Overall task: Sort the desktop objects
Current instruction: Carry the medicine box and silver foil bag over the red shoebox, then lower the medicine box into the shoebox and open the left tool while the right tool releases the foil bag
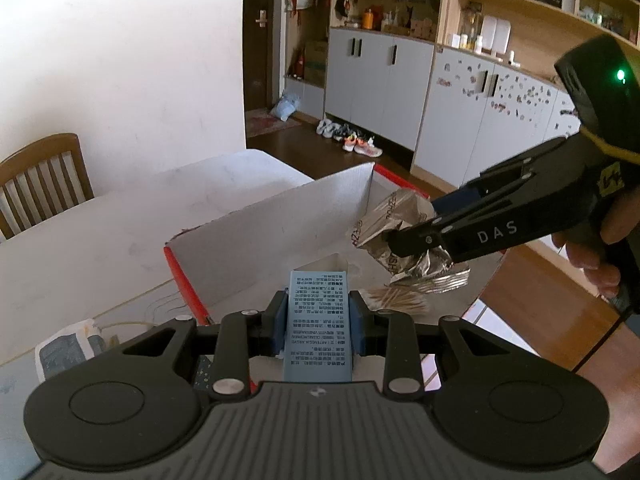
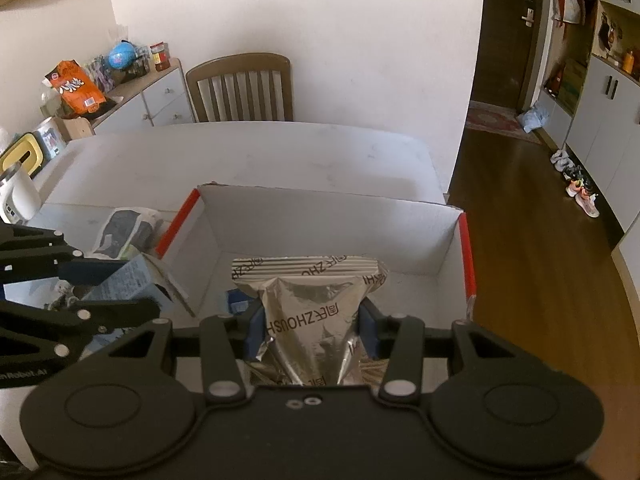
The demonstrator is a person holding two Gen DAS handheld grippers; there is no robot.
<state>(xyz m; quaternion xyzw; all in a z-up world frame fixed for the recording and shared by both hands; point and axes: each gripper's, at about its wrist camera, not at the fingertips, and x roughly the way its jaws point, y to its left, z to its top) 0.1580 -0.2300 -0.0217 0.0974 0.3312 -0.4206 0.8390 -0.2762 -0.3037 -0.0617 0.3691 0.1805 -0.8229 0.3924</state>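
Left gripper [image 1: 318, 320] clamps a slim pale-blue printed carton [image 1: 319, 328] over the red-edged white cardboard box [image 1: 280, 224], while right gripper [image 2: 312, 328], nearer the box's middle, grips a crumpled silver foil packet [image 2: 310, 300].

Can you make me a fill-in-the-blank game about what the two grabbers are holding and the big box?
1. The left gripper holds a small ____ carton covered in print.
2. The right gripper squeezes a crinkly ____ packet.
3. Both are held over a white box with ____ edges.
4. Behind the table stands a wooden ____.

Missing words: blue; silver; red; chair
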